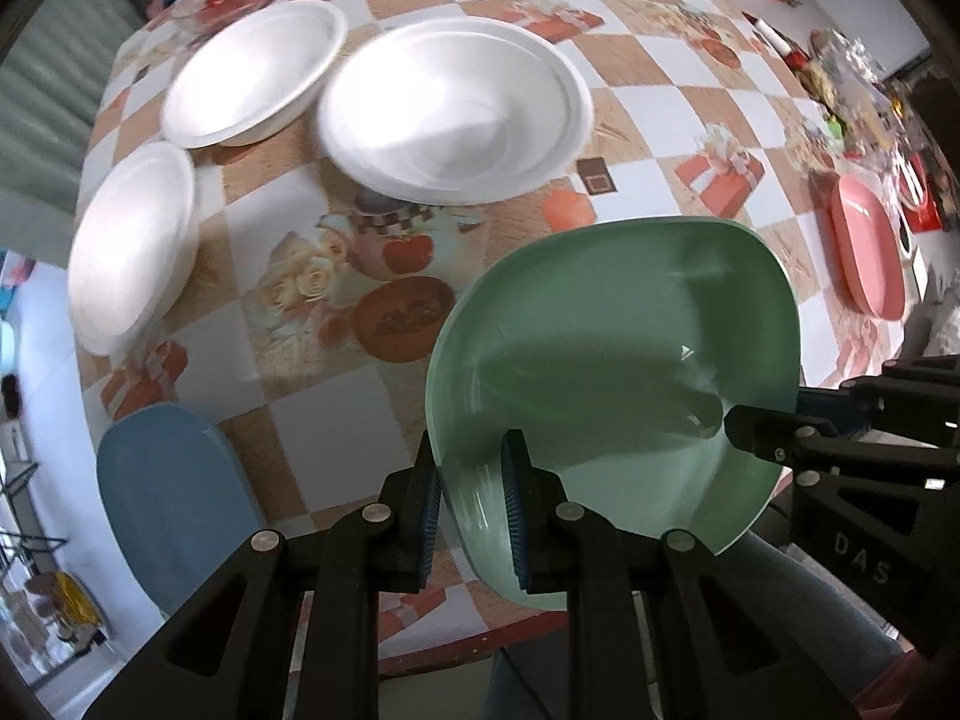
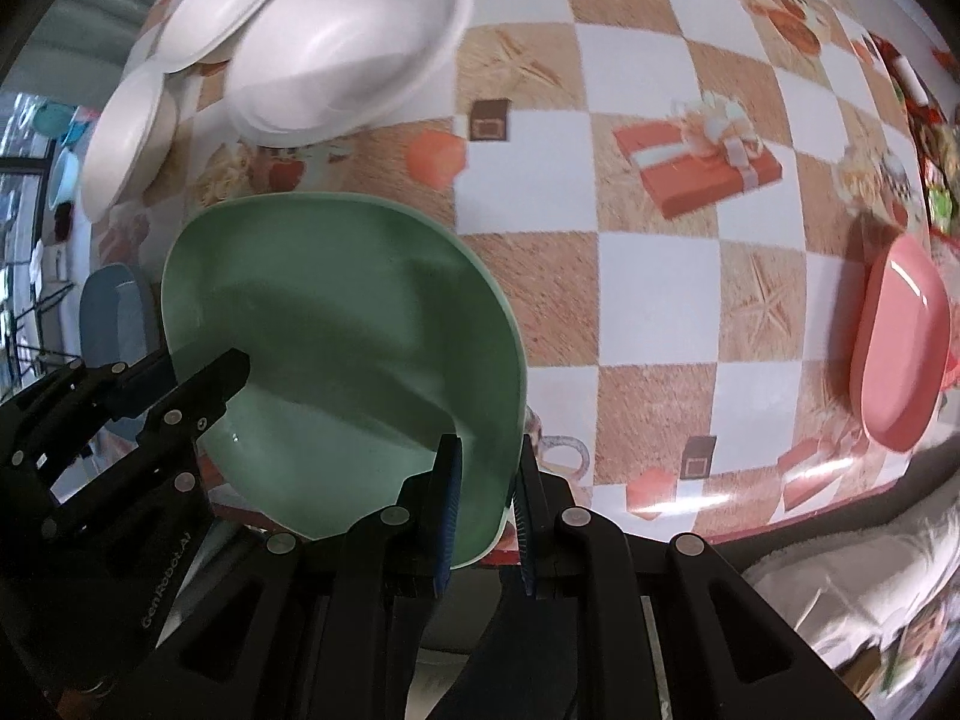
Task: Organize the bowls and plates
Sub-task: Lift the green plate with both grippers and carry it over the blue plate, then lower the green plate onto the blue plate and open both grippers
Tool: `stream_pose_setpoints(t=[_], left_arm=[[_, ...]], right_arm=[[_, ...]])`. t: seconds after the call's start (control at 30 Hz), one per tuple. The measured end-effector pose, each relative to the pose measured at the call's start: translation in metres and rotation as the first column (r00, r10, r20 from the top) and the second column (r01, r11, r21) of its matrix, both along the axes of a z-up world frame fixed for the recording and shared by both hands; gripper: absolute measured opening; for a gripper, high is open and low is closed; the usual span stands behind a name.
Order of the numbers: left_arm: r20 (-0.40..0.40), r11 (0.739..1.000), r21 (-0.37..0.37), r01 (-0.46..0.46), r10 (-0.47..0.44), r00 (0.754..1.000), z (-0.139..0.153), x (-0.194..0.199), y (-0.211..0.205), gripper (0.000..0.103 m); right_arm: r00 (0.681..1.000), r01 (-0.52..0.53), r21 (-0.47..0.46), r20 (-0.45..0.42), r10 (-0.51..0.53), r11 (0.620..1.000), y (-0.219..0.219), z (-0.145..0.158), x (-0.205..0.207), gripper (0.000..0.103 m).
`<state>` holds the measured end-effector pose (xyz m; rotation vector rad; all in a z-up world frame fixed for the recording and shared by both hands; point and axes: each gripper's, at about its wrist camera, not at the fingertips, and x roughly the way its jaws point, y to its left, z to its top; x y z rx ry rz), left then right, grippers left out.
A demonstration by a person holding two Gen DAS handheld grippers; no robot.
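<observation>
Two grippers of mine pinch one glossy, rounded-square green plate (image 1: pixel 612 372); left gripper (image 1: pixel 474 510) clamps its near-left rim; right gripper (image 2: pixel 486 510) clamps its near-right rim.

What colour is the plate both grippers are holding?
Mint green plate, gripped by the left gripper and right gripper; clearest in right wrist view.

Open checkered desk (image 2: pixel 660 276) lies between the green plate (image 2: pixel 336 324) and the pink plate (image 2: pixel 900 348). Three white bowls (image 1: pixel 456 114) block the far left. The blue plate (image 1: pixel 174 492) occupies the near-left edge. Clutter (image 1: pixel 852 84) lines the far right
</observation>
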<state>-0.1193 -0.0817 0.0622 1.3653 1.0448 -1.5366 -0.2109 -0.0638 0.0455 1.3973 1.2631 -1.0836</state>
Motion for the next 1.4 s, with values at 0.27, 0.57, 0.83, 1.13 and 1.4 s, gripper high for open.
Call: stream_pose_setpoints(t=[0.27,0.57,0.83,1.13,1.4], left_arm=[[0.005,0.995,-0.041,-0.093,0.093,0.996,0.007,0.029,0.002,0.021],[0.012,0.973,-0.059,-0.223,0.224,0.974,-0.006,0.083,0.001,0.021],[0.020,0.939,-0.083,-0.333,0.336,0.942,-0.005,0.133,-0.013,0.021],[0.027,0.906,-0.101,-0.411,0.415,0.909,-0.002,0.196,-0.009,0.021],[0.090,0.879,-0.077,-0.471,0.477,0.874,-0.016,0.232,-0.001,0.035]], right_arm=[[0.996,-0.092,-0.024,0.008,0.092,0.996,-0.014,0.015,0.039,0.019],[0.977,-0.212,-0.049,0.018,0.213,0.976,-0.024,0.030,0.095,0.019],[0.950,-0.308,-0.051,0.038,0.310,0.950,-0.027,0.032,0.140,0.019],[0.917,-0.386,-0.010,0.109,0.385,0.922,-0.029,0.018,0.200,0.019],[0.889,-0.420,0.030,0.212,0.405,0.907,-0.033,-0.008,0.231,0.020]])
